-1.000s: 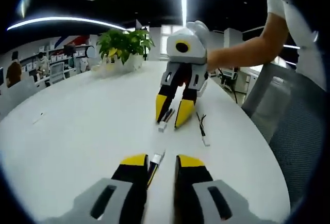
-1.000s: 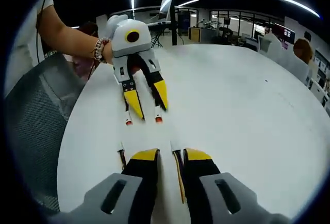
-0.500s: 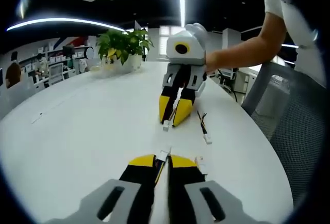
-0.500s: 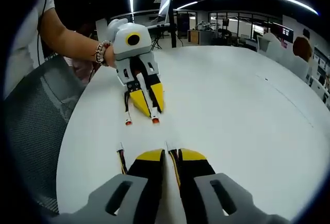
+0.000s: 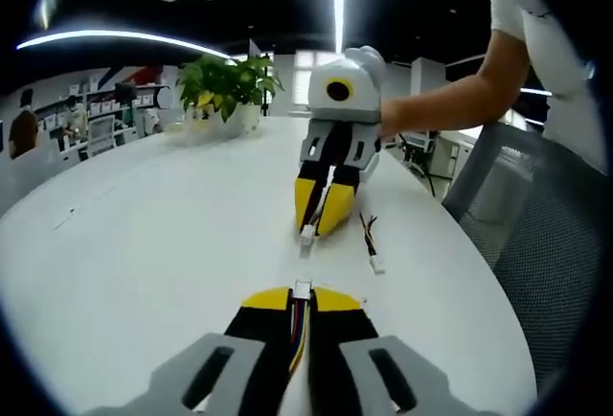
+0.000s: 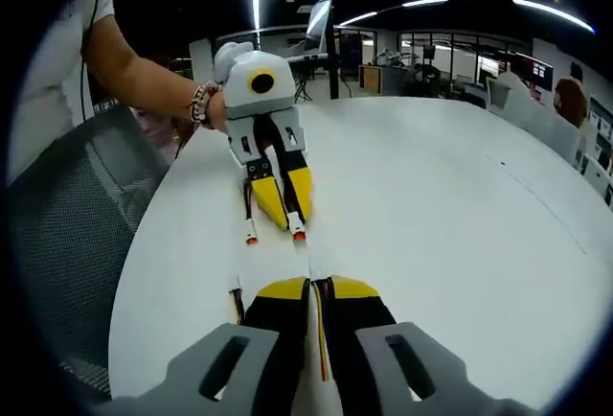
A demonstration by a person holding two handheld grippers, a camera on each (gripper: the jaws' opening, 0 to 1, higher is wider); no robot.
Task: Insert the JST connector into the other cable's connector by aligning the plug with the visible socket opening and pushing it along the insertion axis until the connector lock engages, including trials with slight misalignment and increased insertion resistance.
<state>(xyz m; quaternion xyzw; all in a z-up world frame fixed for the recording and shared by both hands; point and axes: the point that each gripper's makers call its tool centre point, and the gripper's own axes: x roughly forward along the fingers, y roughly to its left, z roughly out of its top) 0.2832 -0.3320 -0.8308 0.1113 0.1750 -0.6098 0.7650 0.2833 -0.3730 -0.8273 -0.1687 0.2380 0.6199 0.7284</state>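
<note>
On the white desk (image 5: 144,243), both hand-held grippers are facing each other tip to tip. The left hand-held gripper (image 5: 301,303) is pinching its cable, jaws pressed together, with the white connector (image 5: 303,289) poking out past the tips and coloured wires running back between them. At twelve o'clock from it, the right hand-held gripper (image 5: 318,213) is clamping the other cable, its white plug (image 5: 307,236) jutting from the yellow tips, near the first connector but not yet touching. In the right gripper view its jaws (image 6: 316,293) are closed on thin wires. Spare cables are lying at two o'clock (image 5: 372,243) and beside the left hand-held gripper (image 6: 250,229).

To do this well, the person is probably needing to bring both connector faces onto one straight line, square the plug to the socket opening, then push steadily along that axis, easing off and re-aligning if resistance is climbing before the lock catches.
</note>
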